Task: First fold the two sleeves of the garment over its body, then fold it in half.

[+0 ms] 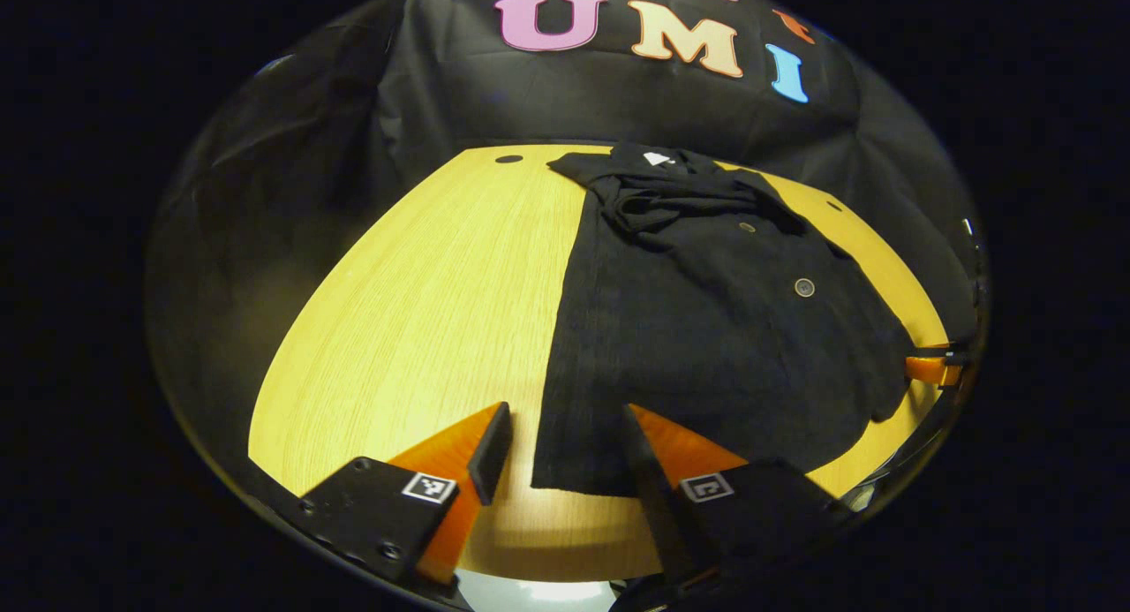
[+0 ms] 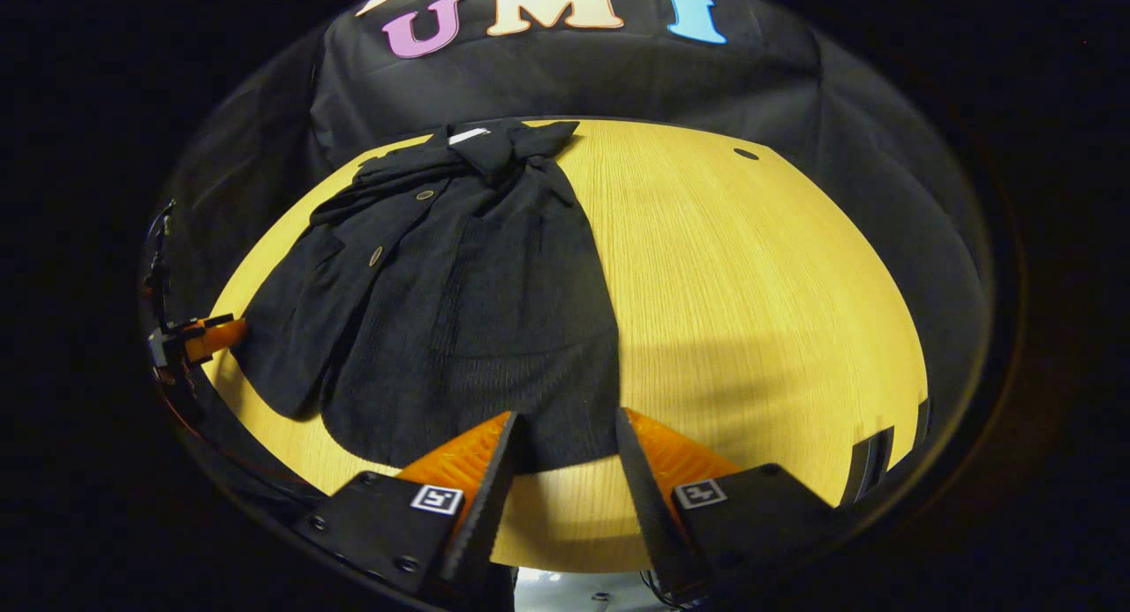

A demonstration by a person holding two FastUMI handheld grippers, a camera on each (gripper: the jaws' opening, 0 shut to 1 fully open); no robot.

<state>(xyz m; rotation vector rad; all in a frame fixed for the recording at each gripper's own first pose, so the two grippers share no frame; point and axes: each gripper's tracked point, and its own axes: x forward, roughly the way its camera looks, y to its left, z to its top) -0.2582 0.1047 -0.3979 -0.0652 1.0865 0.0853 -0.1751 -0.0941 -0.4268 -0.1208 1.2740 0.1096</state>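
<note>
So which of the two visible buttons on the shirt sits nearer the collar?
The upper button, just below the bunched collar of the black shirt. The other button lies farther down the front, toward the hem.

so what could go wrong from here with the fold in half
Both claws, left and right, hang open near the shirt's hem, gripping nothing. Risks:
1. The bunched cloth near the collar may keep the halves from lying flat.
2. A claw may pinch only the top layer, so the folded sides slip apart.
3. Dragging could pull the shirt off the table edge.
</note>
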